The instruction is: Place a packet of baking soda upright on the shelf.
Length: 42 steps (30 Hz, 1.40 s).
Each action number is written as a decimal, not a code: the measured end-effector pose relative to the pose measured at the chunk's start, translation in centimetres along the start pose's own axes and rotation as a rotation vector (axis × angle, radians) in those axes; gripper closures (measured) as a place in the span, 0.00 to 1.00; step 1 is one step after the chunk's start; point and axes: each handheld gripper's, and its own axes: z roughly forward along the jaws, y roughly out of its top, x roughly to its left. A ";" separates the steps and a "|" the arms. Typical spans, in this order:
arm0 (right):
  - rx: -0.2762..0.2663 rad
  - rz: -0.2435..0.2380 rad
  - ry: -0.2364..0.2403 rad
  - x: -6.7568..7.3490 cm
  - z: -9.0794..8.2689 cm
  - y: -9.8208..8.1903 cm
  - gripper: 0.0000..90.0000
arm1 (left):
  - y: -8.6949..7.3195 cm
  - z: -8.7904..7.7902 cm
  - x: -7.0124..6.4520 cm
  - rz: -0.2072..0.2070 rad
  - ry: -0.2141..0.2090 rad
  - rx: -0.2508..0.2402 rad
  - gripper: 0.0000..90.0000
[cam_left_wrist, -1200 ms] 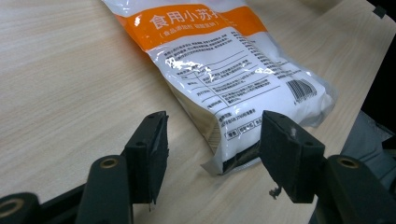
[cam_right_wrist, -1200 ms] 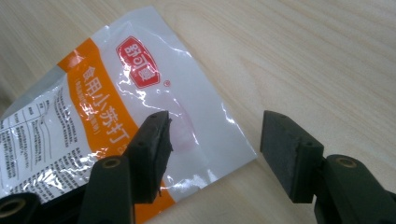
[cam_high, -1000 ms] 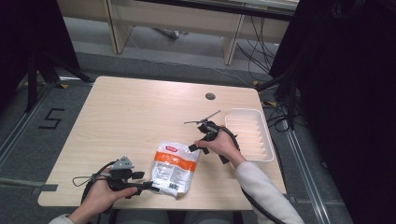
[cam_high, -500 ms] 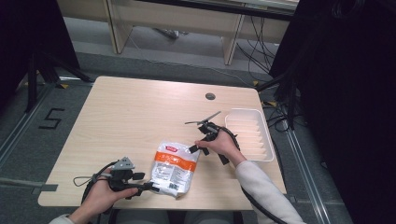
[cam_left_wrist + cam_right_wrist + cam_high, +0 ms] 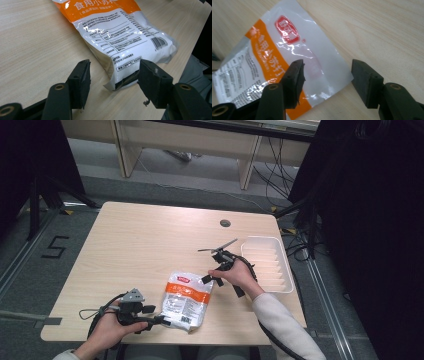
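Item: powder pouch (image 5: 185,300), soft, slick film; take by sealed corners. Left gripper (image 5: 113,81) and right gripper (image 5: 327,82) both spread, straddling opposite pouch corners.

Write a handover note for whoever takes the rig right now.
Left hand-held gripper: open, jaws either side of the bag's near corner, not closed on it.
Right hand-held gripper: open, jaws over the bag's far, red-logo corner.
Bag lies flat at the table's near edge; white tray sits to the right, nothing in it.
Done: both grippers lined up.
Left: probably close on both corners, lift, perhaps move it to the tray.
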 end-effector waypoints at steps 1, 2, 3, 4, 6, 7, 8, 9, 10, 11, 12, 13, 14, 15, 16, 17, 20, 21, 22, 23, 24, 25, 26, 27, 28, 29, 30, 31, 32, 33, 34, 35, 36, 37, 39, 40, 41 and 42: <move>-0.011 0.003 0.019 0.0 -0.2 0.0 0.51 | 0.0 0.0 0.0 0.002 0.011 0.002 0.47; -0.005 0.001 0.010 0.1 -0.4 0.1 0.52 | 0.0 0.0 0.0 0.005 0.012 0.006 0.47; -0.009 0.007 0.024 0.2 -0.5 0.1 0.52 | 0.0 0.0 0.0 0.007 0.012 0.008 0.47; -0.014 0.006 0.035 0.3 -0.5 0.1 0.53 | 0.0 0.0 0.0 0.007 0.012 0.008 0.47; 0.000 0.015 0.036 0.6 -0.3 0.1 0.53 | 0.0 0.0 0.0 0.006 0.003 0.007 0.47; 0.016 0.006 0.012 0.8 0.1 0.1 0.54 | 0.0 0.0 0.0 0.005 -0.002 0.009 0.47; 0.017 0.009 0.030 0.8 0.3 0.0 0.54 | 0.0 0.0 0.0 0.006 -0.001 0.007 0.47; 0.017 0.009 0.030 0.8 0.3 0.0 0.54 | 0.0 0.0 0.0 0.006 -0.002 0.007 0.47; 0.027 0.011 0.027 0.9 0.5 0.0 0.56 | 0.0 0.0 0.0 0.006 -0.001 0.006 0.47; 0.039 0.006 0.033 0.9 0.8 0.0 0.57 | 0.0 0.0 0.1 0.006 -0.001 0.007 0.47; 0.043 0.004 0.040 0.9 0.9 0.0 0.59 | 0.0 0.0 0.1 0.007 -0.001 0.009 0.47; 0.034 -0.007 0.025 1.0 1.2 -0.1 0.60 | 0.0 0.0 0.0 0.002 -0.002 0.004 0.47; 0.048 -0.003 0.031 1.0 1.2 -0.1 0.60 | 0.0 0.0 0.0 0.004 -0.001 0.007 0.47; 0.051 0.006 0.040 1.2 1.3 -0.1 0.61 | 0.0 0.0 0.1 0.009 0.000 0.012 0.47; 0.051 -0.010 0.042 1.1 1.4 -0.1 0.62 | 0.0 -0.1 0.0 0.010 0.014 0.017 0.47; 0.061 0.009 0.040 1.3 1.4 -0.1 0.63 | 0.0 0.0 0.0 0.008 0.006 0.005 0.47; 0.062 -0.011 0.040 1.3 1.4 -0.1 0.65 | 0.0 -0.1 0.0 0.010 0.009 0.015 0.47; 0.057 -0.010 0.043 1.4 1.6 -0.1 0.67 | 0.0 -0.1 0.0 0.010 0.008 0.014 0.47; 0.068 -0.024 0.046 1.4 1.5 0.0 0.69 | 0.0 0.0 0.0 0.004 0.007 0.009 0.47; 0.063 -0.023 0.048 1.5 1.6 -0.1 0.71 | 0.0 -0.1 0.0 0.005 0.012 0.012 0.47; 0.065 -0.029 0.041 1.5 1.6 -0.1 0.74 | 0.0 -0.1 0.0 0.005 0.011 0.012 0.47; 0.068 -0.029 0.045 1.5 1.6 -0.1 0.76 | 0.0 -0.1 0.0 0.004 0.010 0.011 0.47; 0.075 -0.032 0.040 1.5 1.6 -0.1 0.78 | 0.0 0.0 0.0 0.003 0.005 0.007 0.48; 0.078 -0.042 0.040 1.5 1.7 -0.1 0.80 | 0.0 0.0 0.0 0.003 0.004 0.007 0.48; 0.090 -0.061 0.042 1.4 1.7 -0.2 0.82 | 0.0 0.0 0.0 0.003 0.002 0.005 0.48; 0.091 -0.073 0.044 1.3 1.7 -0.2 0.83 | 0.0 0.0 0.0 0.002 0.001 0.004 0.48; 0.086 -0.052 0.066 1.6 1.7 -0.1 0.86 | 0.0 -0.1 0.1 0.007 0.005 0.010 0.48; 0.074 -0.068 0.050 1.6 1.9 -0.1 0.89 | 0.0 -0.1 0.1 0.006 0.008 0.011 0.48; 0.082 -0.064 0.042 1.7 1.8 -0.1 0.92 | 0.0 0.0 0.1 0.000 0.001 0.004 0.48; 0.087 -0.073 0.049 1.7 1.7 -0.1 0.94 | 0.0 -0.1 0.0 -0.009 0.004 0.002 0.48; 0.087 -0.071 0.048 1.8 1.8 0.0 0.96 | 0.0 -0.2 0.0 -0.005 0.013 0.008 0.48; 0.090 -0.094 0.047 1.8 1.7 -0.1 0.98 | 0.0 -0.2 0.1 0.002 0.012 0.005 0.47; 0.090 -0.098 0.041 1.8 1.7 0.0 1.00 | 0.0 -0.3 0.1 0.002 0.015 0.004 0.47; 0.075 -0.103 0.050 1.9 1.6 0.0 1.00 | 0.0 -0.4 0.2 -0.003 0.010 -0.008 0.47; 0.062 -0.104 0.062 2.1 1.3 0.0 1.00 | 0.0 -0.6 0.1 -0.010 0.012 -0.024 0.47; 0.070 -0.120 0.056 2.1 1.1 0.0 1.00 | -0.1 -0.8 0.3 -0.008 0.003 -0.019 0.47; 0.067 -0.127 0.069 2.2 0.9 0.1 1.00 | -0.2 -0.8 0.3 -0.026 0.009 -0.023 0.46; 0.048 -0.130 0.062 2.4 0.5 0.1 1.00 | -0.2 -0.9 0.4 -0.019 0.010 -0.026 0.46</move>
